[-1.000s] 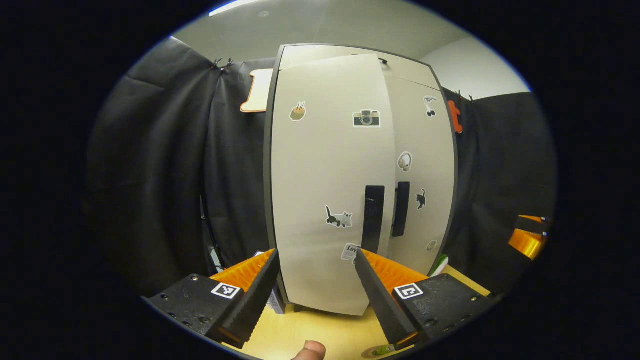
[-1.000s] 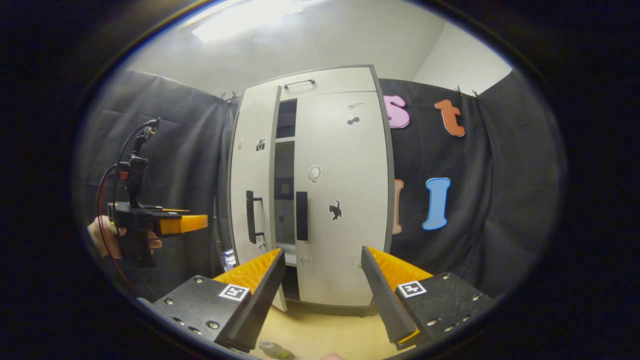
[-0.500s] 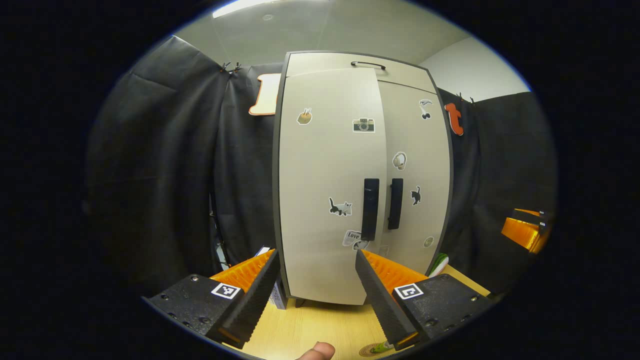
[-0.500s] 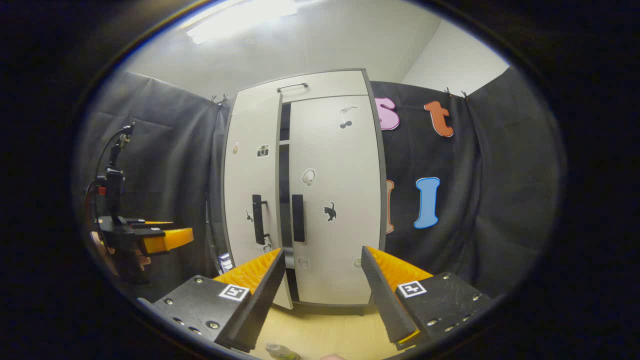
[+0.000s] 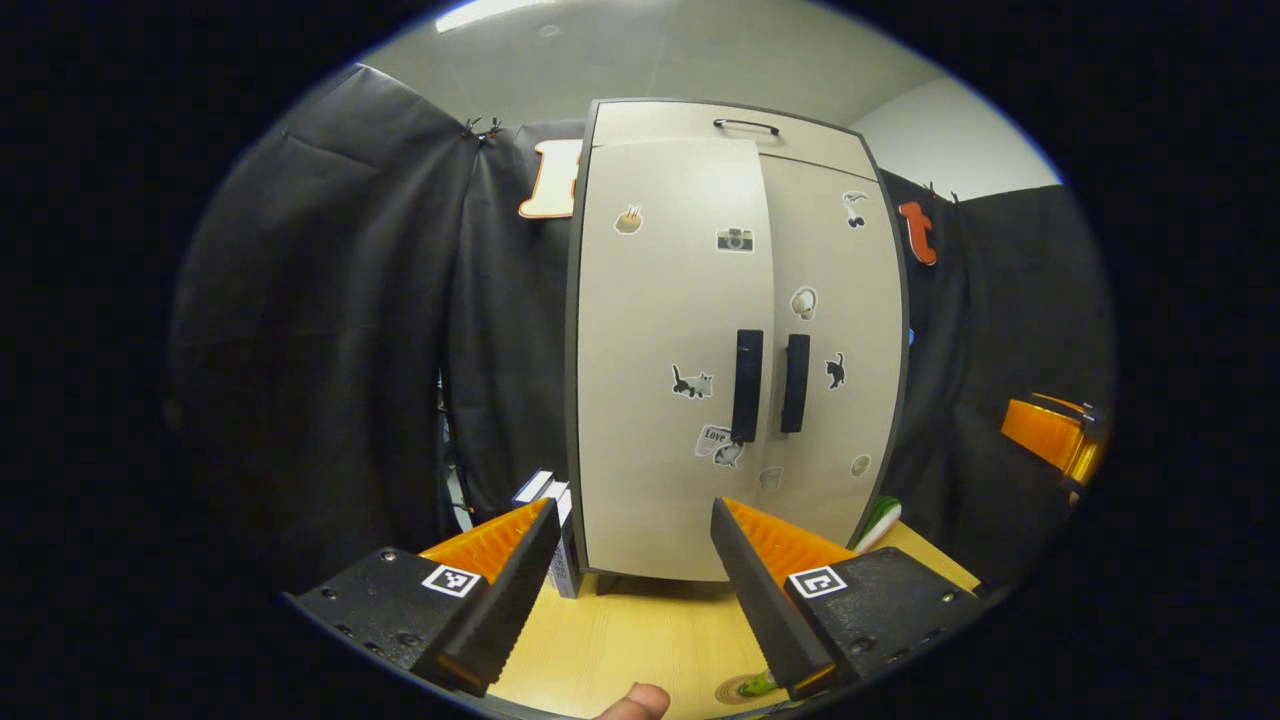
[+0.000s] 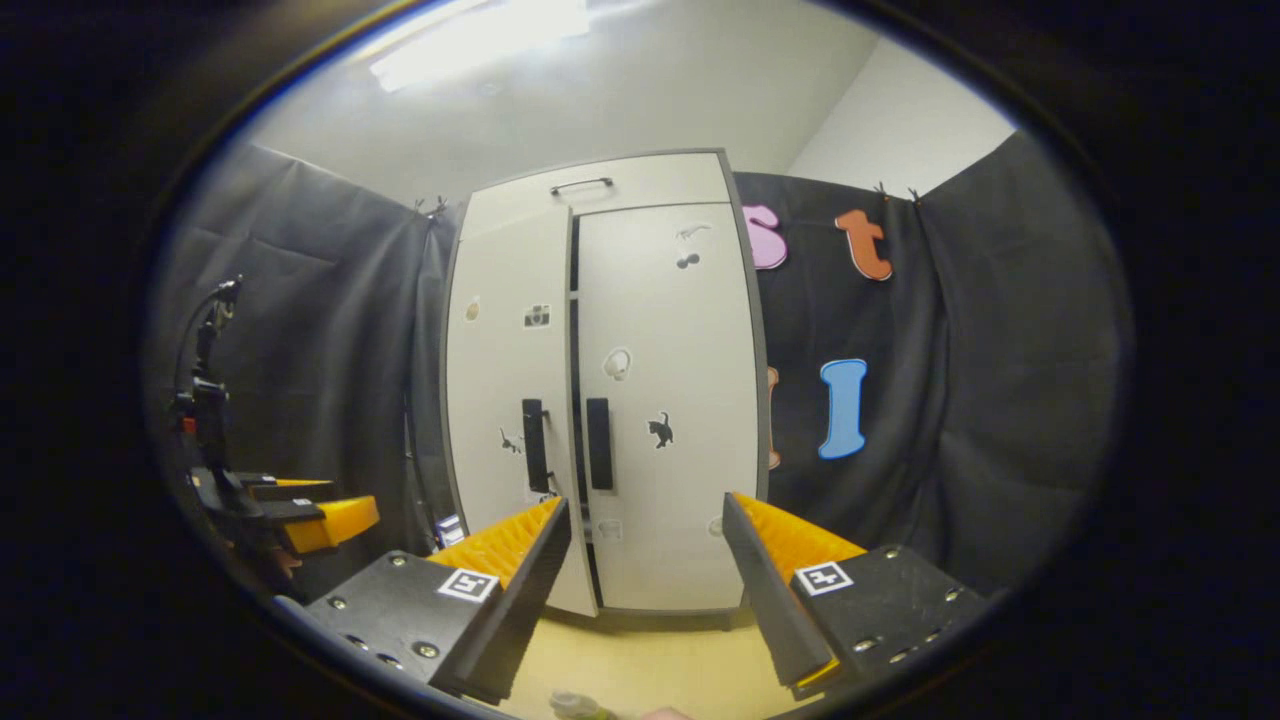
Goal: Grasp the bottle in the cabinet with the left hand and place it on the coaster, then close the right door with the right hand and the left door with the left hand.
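Left gripper view:
- left gripper: jaws apart, nothing between them, held over the wooden table.
- cabinet: left door flush or nearly so; right door shut.
- bottle: only a green part shows on the coaster, low by the right finger.

Right gripper view:
- right gripper: jaws apart, empty, clear of the cabinet.
- left door: slightly ajar, dark gap beside the right door.
- bottle: at bottom edge.

Legible text: "Love" on a sticker on the cabinet's left door, just left of the lower end of its handle.
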### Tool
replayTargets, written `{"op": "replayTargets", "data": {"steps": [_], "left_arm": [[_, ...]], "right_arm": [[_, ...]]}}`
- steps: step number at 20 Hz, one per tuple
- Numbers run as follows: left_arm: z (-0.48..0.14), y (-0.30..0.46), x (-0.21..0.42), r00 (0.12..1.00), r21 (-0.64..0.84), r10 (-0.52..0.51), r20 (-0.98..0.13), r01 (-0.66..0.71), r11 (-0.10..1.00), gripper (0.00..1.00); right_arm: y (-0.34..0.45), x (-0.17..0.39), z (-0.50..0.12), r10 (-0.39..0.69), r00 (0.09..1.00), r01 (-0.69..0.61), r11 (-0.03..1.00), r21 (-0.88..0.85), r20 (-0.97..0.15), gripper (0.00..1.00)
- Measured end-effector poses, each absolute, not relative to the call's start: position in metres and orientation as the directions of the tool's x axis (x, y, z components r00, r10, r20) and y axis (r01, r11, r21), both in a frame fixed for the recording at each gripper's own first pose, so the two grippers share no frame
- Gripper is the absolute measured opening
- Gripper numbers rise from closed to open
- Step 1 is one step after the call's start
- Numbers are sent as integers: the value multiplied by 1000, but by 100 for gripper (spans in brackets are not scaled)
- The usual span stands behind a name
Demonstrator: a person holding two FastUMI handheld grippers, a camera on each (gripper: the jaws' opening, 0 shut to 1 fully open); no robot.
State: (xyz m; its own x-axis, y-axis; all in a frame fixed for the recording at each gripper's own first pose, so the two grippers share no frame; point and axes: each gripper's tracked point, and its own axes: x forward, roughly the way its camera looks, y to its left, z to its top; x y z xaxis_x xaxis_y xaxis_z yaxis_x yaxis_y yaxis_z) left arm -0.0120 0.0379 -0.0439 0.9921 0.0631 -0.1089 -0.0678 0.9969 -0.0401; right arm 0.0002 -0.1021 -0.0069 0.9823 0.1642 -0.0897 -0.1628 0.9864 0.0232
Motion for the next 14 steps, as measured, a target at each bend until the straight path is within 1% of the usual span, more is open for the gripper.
{"op": "replayTargets", "data": {"steps": [3,5,6,7,8,9,10,11,12,14], "left_arm": [[-39,29,-15,995,-18,43,-90,-45,999,96],[-36,26,-16,996,-9,33,-80,-34,999,96],[-37,25,-15,996,-8,31,-81,-32,999,96],[-37,25,-15,996,-10,27,-84,-28,1000,96],[-36,22,-15,997,-13,16,-82,-18,1000,92],[-36,22,-15,996,-14,11,-83,-13,1000,96],[-36,25,-14,996,-9,10,-85,-11,1000,96],[-35,27,-13,996,-2,9,-83,-9,1000,92],[-33,29,-13,997,2,7,-77,-7,1000,96],[-29,29,-12,998,1,-10,-58,10,1000,96]], "right_arm": [[-102,-2,-9,140,985,-136,990,39,-103,92],[-104,-4,-9,114,988,-113,993,9,-106,92],[-104,-5,-10,110,988,-110,994,2,-107,88],[-102,-7,-11,109,988,-109,994,6,-111,92],[-102,-9,-11,106,988,-106,994,9,-110,92],[-102,-11,-11,101,989,-101,995,6,-109,92],[-102,-13,-11,94,990,-94,996,1,-109,92],[-103,-16,-11,88,990,-89,996,-4,-109,92],[-101,-17,-11,84,991,-85,996,-9,-107,92],[-98,-21,-9,77,992,-79,997,-13,-97,92]]}}
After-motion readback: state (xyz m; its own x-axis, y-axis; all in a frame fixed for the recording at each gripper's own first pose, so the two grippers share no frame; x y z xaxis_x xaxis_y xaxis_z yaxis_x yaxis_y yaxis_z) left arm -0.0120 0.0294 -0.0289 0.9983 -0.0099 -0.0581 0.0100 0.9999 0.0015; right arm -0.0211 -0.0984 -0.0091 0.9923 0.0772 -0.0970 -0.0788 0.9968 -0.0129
